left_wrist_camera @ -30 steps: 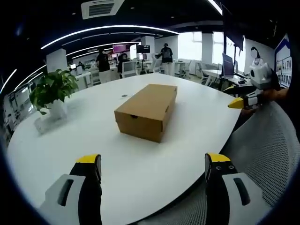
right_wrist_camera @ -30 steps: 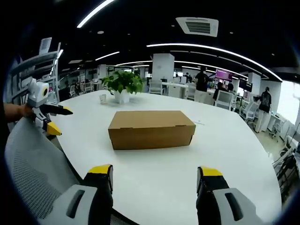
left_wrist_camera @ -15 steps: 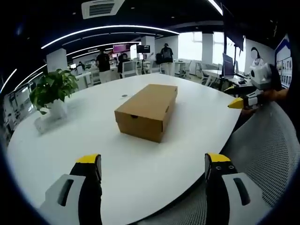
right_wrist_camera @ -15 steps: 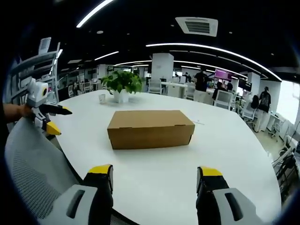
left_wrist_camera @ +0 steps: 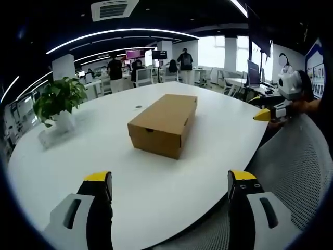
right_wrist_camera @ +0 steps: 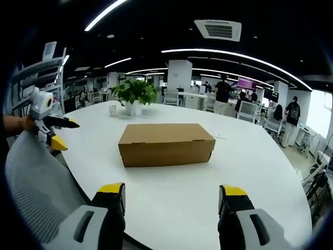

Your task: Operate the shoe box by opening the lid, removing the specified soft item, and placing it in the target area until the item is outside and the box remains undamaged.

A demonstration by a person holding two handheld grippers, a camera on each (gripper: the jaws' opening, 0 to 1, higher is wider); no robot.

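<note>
Left gripper view: shoe box sits unmoved and lid-closed mid-frame on the white desk, both tools, left tool and right tool, still spread empty near the desk edge, so opening has not begun.

Open-plan office: dark ceiling with curved light strips and an air vent, bright windows, white tabletop, potted plant, mesh chair.

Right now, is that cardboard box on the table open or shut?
Shut. The box lies flat on the white table, its lid down flush all round, no gap showing.
</note>
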